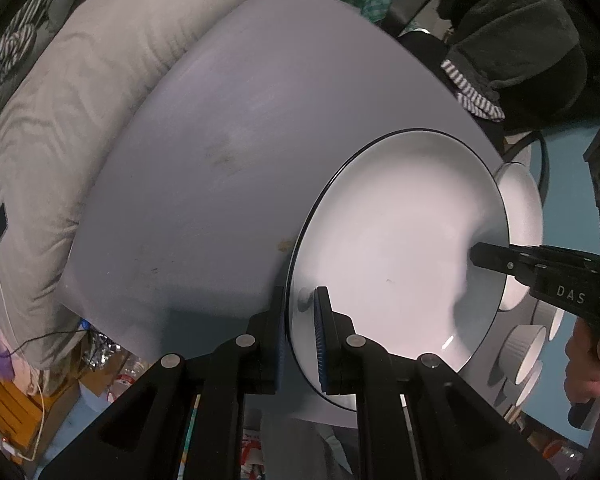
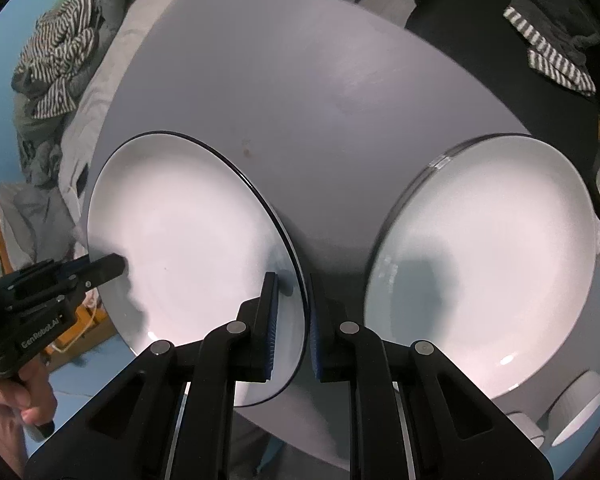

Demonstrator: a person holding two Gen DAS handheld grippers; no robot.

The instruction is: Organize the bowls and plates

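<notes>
A white plate with a thin dark rim [image 1: 392,248] [image 2: 192,240] is held over the grey table [image 1: 228,140] [image 2: 320,112] by both grippers. My left gripper [image 1: 300,320] is shut on the plate's left edge; it also shows in the right wrist view [image 2: 100,268]. My right gripper [image 2: 293,320] is shut on the plate's right edge and shows in the left wrist view [image 1: 480,258]. A second white plate [image 2: 484,264] lies on the table to the right. Small white ribbed bowls [image 1: 526,354] [image 2: 580,408] stand at the table's right edge.
A grey quilted bed cover [image 1: 60,120] runs along the table's left side, with striped clothes [image 2: 60,52] on it. Dark clothing [image 1: 520,40] lies beyond the far right edge. Clutter and boxes [image 1: 20,400] sit on the floor at the left.
</notes>
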